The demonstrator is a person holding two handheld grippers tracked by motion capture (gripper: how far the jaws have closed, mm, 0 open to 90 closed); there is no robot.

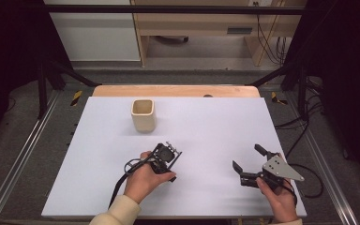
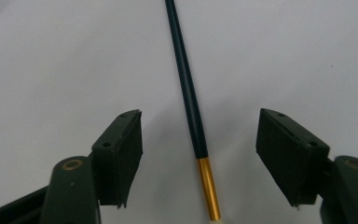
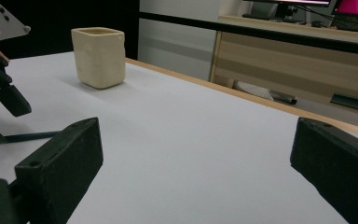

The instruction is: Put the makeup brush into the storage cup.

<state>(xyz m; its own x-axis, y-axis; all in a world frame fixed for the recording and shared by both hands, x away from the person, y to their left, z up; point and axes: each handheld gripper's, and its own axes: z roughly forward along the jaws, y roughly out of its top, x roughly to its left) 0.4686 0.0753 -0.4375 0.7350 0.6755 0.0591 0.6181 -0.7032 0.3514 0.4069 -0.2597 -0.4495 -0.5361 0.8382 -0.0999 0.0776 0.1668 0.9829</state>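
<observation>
Left hand-held gripper [image 2: 199,158]: pointed down at the white surface [image 1: 206,122], jaws apart on either side of a thin dark pencil [image 2: 189,93] with a gold band at its near end; pads not touching it. Pencil: lying flat on the surface, midway between the jaws. Right hand-held gripper [image 1: 248,164]: held low near the surface's right front, jaws wide open, nothing between them. Cream square cup [image 1: 143,115]: upright, far half of the surface, well apart from both grippers; also seen in the right gripper view [image 3: 99,56]
</observation>
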